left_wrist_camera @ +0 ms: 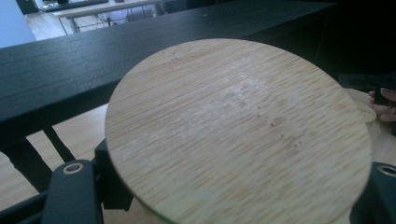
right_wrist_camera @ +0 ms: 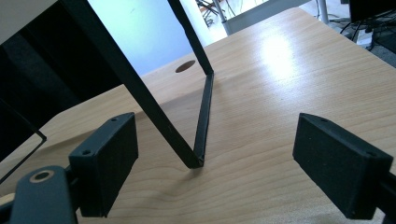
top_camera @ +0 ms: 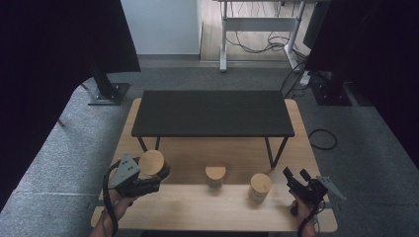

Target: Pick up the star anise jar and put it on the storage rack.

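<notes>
Grey carpet all round; light wood desk (top_camera: 188, 207) carries a black shelf (top_camera: 212, 113) on thin legs, taken here as landmark. Left gripper (top_camera: 148, 185) sits off shelf's front-left corner, near the left leg, w/ fingers clamped tight on a wooden cylinder (top_camera: 152, 163); in the left gripper view its round top (left_wrist_camera: 238, 130) spreads between the fingers, shelf edge (left_wrist_camera: 70, 74) just behind. Two more wooden cylinders stand in front of shelf: one (top_camera: 215, 175) at mid-front, another (top_camera: 260, 186) before the right leg. Right gripper (top_camera: 296, 178) is off shelf's front-right corner, beside that second cylinder but apart from it; fingers (right_wrist_camera: 338, 163) wide open, holding nothing, w/ the shelf's right leg (right_wrist_camera: 201, 121) straight ahead btwn them
</notes>
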